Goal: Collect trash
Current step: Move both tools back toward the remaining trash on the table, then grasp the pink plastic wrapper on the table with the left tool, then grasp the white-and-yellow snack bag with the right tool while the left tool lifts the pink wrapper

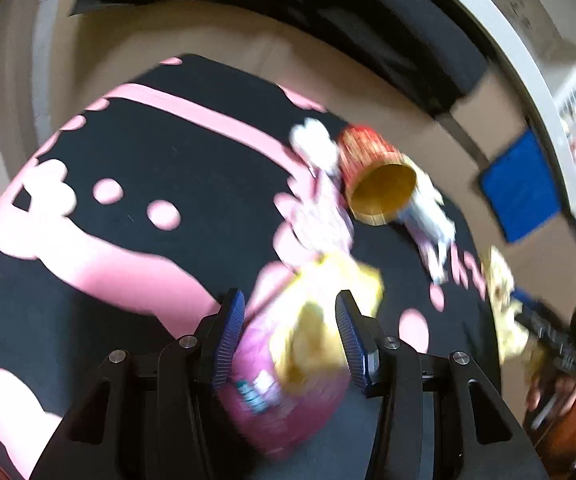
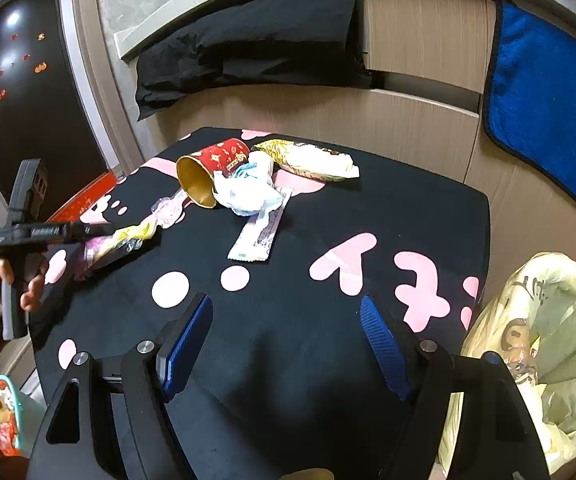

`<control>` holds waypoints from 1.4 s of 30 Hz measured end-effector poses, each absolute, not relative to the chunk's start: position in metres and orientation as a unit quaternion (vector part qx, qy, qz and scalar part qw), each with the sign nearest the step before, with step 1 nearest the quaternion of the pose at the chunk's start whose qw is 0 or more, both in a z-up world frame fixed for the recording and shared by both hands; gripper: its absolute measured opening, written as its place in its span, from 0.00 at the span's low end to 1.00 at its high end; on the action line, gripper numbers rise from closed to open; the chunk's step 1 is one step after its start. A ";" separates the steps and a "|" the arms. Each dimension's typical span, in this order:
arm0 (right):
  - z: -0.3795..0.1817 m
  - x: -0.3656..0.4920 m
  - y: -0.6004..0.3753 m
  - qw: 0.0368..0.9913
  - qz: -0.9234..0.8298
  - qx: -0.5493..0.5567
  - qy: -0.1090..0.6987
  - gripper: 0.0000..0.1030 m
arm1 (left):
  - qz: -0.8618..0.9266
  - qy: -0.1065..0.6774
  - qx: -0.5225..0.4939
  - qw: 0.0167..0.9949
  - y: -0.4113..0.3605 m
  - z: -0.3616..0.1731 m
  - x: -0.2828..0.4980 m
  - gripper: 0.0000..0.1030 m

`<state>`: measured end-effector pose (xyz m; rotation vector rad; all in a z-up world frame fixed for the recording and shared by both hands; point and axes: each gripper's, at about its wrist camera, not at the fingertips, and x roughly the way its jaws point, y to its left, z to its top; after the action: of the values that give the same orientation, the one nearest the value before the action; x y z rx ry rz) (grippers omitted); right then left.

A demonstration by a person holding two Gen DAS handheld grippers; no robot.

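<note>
My left gripper (image 1: 289,312) has its jaws around a pink and yellow snack wrapper (image 1: 291,364) on the black and pink tablecloth (image 1: 148,152); the view is blurred, so contact is unclear. It also shows in the right wrist view (image 2: 120,242). A red paper cup with a gold inside (image 2: 210,170) lies on its side beside crumpled white tissue (image 2: 248,192), a flat white wrapper (image 2: 260,236) and a gold and white snack bag (image 2: 307,158). My right gripper (image 2: 286,320) is open and empty above the near part of the cloth.
A pale yellow trash bag (image 2: 535,348) hangs open at the table's right edge. A blue towel (image 2: 547,92) hangs on the cabinet behind. Black cloth (image 2: 248,48) lies at the back. The left hand-held gripper body (image 2: 24,232) stands at the left.
</note>
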<state>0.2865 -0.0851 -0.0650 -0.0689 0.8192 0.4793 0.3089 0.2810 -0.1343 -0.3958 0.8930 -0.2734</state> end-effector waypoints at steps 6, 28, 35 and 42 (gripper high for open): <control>-0.073 0.287 -0.078 0.883 0.237 -0.030 0.404 0.72 | -0.108 0.438 -0.113 0.885 0.246 -0.136 0.287 0.47; -0.048 0.371 -0.016 0.893 0.267 -0.121 0.341 0.72 | -0.074 0.352 -0.215 0.908 0.253 -0.084 0.263 0.15; -0.068 0.465 -0.003 0.880 0.290 -0.121 0.356 0.71 | -0.069 0.358 -0.217 0.905 0.264 -0.088 0.284 0.15; -0.109 0.526 0.022 0.852 0.292 -0.149 0.408 0.63 | -0.061 0.356 -0.234 0.903 0.272 -0.095 0.294 0.15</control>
<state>0.5255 0.0219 -0.1090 -0.3131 0.8591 0.6148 0.2938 0.2719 -0.0948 -0.4838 0.7367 -0.1258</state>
